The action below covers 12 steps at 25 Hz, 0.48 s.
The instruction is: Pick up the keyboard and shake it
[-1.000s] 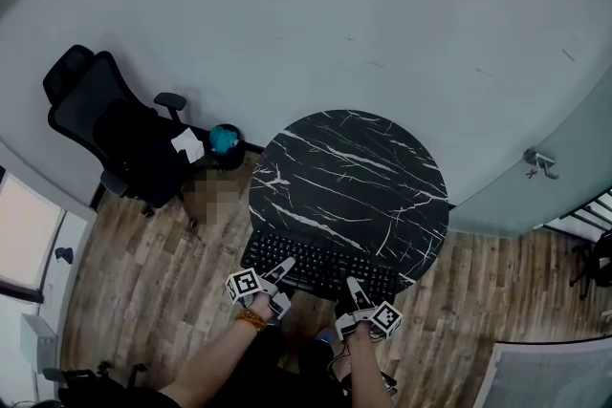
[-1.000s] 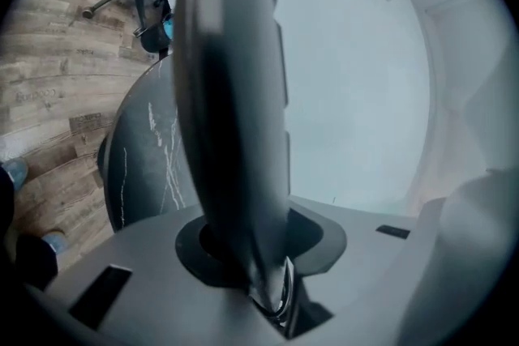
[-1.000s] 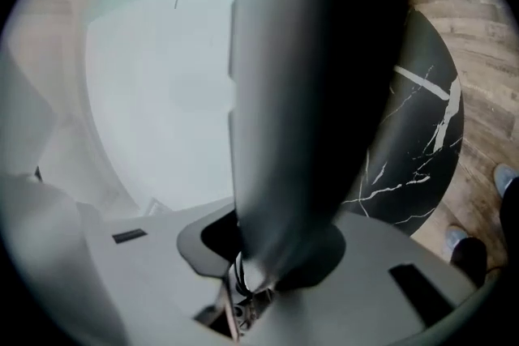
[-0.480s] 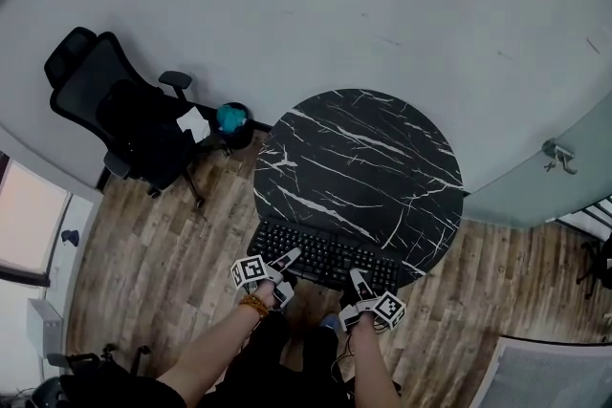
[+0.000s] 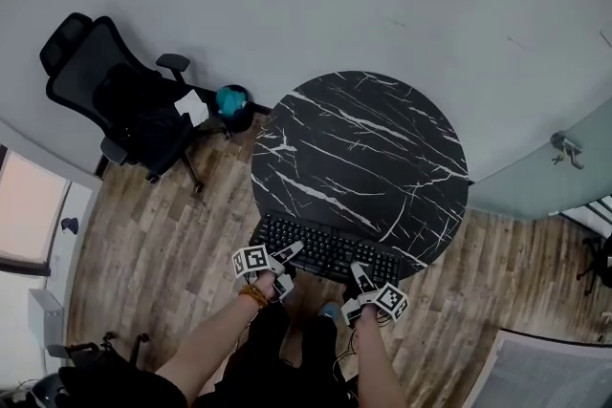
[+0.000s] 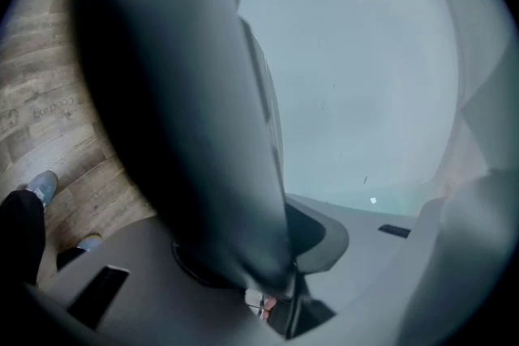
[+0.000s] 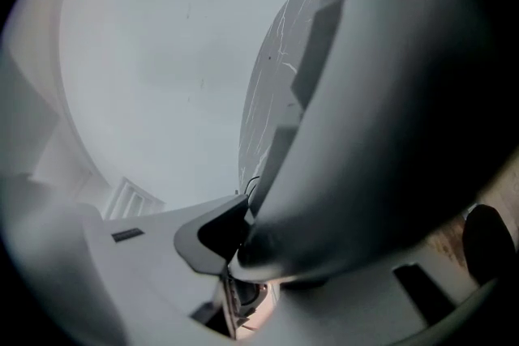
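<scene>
A black keyboard (image 5: 325, 250) lies across the near edge of the round black marble table (image 5: 363, 139), its front edge hanging over the rim. My left gripper (image 5: 285, 255) is at its near left edge and my right gripper (image 5: 355, 273) at its near right edge. In the left gripper view the keyboard (image 6: 178, 134) is a dark blur between the jaws of that gripper (image 6: 284, 263), resting against one pad. The right gripper view shows the same: the keyboard (image 7: 389, 117) fills the gap of that gripper (image 7: 243, 243). Both pairs of jaws have just been opening with the keyboard between them.
A black office chair (image 5: 115, 100) stands to the left on the wood floor, with a teal-topped bin (image 5: 231, 102) beside it. A pale wall curves behind the table, and a glass door with a handle (image 5: 566, 148) is at the right. The person's shoes (image 6: 40, 186) are below.
Both grippers have sunk with the keyboard, which now sits lower against the table's near edge. The head camera has tilted, so the table shows higher in the frame.
</scene>
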Available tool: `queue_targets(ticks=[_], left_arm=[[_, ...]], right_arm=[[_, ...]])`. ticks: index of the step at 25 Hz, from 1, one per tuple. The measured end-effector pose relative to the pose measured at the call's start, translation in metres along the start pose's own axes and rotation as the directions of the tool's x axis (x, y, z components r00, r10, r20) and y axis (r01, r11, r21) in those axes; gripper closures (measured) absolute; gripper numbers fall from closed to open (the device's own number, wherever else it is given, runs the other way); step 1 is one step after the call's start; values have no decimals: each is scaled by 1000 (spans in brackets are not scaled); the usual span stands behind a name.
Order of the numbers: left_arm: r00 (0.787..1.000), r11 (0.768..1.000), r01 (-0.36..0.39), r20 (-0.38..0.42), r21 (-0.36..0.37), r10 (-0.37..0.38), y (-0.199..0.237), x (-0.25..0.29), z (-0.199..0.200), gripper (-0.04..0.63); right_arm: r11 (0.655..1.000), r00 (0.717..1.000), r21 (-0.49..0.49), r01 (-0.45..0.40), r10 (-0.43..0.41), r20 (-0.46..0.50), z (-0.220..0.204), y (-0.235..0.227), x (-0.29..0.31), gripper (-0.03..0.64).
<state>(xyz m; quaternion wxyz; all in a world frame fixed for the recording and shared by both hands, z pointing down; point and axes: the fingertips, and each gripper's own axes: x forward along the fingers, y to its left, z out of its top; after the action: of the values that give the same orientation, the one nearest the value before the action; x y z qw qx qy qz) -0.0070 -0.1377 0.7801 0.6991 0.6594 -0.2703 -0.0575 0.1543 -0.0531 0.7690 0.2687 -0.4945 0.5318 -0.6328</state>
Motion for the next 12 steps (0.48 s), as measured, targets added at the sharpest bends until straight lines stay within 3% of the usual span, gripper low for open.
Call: queue_targets(ticks=[6, 12], left_arm=[[1000, 1000, 1, -15, 7, -1, -2, 4, 2, 474], [999, 999, -12, -42, -30, 10, 0, 4, -2, 474]], right_arm=[[1000, 1000, -28, 2, -3, -24, 2, 0, -1, 492], [999, 994, -25, -22, 20, -106, -5, 0, -3, 489]])
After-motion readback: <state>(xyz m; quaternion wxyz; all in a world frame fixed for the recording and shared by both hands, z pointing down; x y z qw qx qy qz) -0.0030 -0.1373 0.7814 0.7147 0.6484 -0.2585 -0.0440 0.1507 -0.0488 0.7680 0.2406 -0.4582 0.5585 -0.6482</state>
